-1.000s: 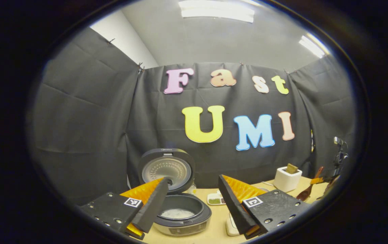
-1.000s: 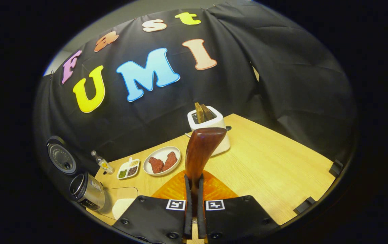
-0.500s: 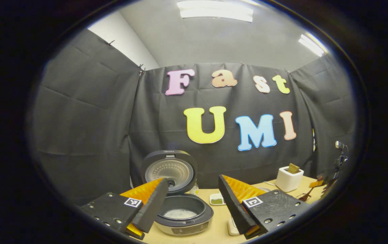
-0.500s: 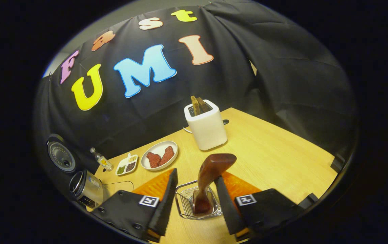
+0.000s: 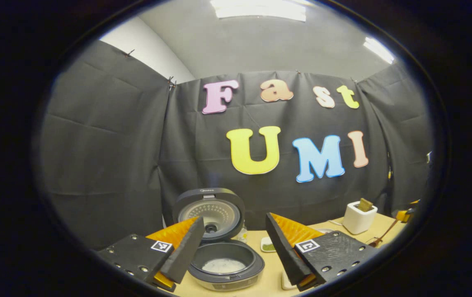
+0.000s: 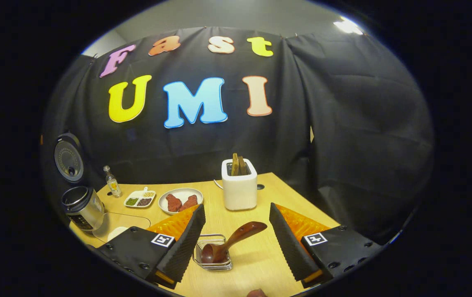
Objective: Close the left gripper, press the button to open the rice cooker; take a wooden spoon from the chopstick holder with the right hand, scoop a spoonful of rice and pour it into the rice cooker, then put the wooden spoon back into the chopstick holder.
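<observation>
A pale wooden desk (image 6: 301, 198) is walled by black cloth; beside the toaster (image 6: 239, 189), a meat plate (image 6: 180, 201) is set. Both tools, left (image 5: 232, 247) and right (image 6: 236, 239), are held wide open, empty.

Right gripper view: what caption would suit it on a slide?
Open claw above the wooden spoon, resting in its wire holder on the table.

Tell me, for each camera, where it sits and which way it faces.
Left gripper view: rides the left tongs, fingers spread, facing the open rice cooker and the booth's back wall.
Right gripper view: rides the right tongs, fingers spread, looking down the table at the wooden spoon leaning in the wire chopstick holder.
Shared: rice cooker, toaster and seasoning dish.
</observation>
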`<action>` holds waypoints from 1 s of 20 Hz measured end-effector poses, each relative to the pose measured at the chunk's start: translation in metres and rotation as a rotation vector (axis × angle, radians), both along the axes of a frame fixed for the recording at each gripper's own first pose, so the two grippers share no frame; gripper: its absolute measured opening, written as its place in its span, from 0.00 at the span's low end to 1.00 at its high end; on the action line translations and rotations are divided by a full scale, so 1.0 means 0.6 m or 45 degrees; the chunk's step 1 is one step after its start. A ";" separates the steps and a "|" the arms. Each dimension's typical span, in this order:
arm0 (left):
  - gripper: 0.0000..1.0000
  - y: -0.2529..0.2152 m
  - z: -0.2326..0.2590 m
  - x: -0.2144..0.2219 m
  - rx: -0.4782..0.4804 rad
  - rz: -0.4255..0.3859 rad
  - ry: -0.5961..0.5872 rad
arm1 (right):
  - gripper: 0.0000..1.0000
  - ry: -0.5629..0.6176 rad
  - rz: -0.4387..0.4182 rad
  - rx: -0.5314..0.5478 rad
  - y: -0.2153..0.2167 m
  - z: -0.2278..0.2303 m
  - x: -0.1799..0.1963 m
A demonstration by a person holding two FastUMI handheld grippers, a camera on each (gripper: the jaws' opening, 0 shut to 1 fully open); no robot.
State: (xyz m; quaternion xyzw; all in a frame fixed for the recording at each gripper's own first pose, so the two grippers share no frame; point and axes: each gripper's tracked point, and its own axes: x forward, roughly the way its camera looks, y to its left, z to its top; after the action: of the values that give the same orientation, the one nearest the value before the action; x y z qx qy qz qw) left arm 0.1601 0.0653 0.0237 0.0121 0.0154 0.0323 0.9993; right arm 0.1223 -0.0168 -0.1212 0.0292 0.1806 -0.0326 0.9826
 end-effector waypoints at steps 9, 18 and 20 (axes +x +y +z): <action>0.89 0.089 0.054 0.164 -0.025 0.122 0.011 | 0.98 -0.056 0.017 -0.010 0.017 0.067 -0.051; 0.89 0.159 0.033 0.351 -0.077 0.136 0.073 | 0.98 -0.033 -0.048 -0.067 0.028 0.065 -0.069; 0.89 0.178 0.013 0.388 -0.088 0.151 0.098 | 0.98 -0.028 -0.061 -0.069 0.033 0.062 -0.073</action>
State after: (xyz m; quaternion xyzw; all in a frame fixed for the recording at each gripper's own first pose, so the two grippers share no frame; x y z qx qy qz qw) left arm 0.3927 0.1721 0.0316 -0.0221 0.0557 0.0905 0.9941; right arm 0.0785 0.0033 -0.0841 0.0072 0.1679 -0.0607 0.9839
